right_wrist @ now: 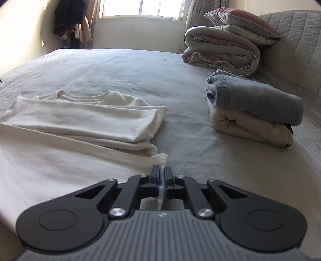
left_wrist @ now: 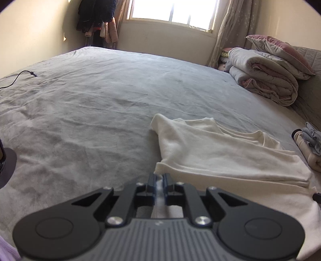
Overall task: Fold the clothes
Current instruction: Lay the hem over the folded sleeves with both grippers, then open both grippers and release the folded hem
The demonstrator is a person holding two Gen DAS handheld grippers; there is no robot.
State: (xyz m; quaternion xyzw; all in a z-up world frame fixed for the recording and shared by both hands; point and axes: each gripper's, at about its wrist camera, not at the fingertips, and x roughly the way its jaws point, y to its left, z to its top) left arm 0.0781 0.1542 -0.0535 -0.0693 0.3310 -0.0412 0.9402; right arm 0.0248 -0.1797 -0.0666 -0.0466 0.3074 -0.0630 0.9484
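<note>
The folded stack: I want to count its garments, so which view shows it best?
The right wrist view: the stack sits whole and unblocked on the bed, a blue sweater on a cream piece. The left wrist view shows only a sliver of it at its right edge.

- Left wrist view: low over the bed [left_wrist: 100, 100], facing the window [left_wrist: 172, 10].
- Right wrist view: likewise, close.
- Shared: white shirt [left_wrist: 220, 152], folded quilt [left_wrist: 264, 78].
</note>
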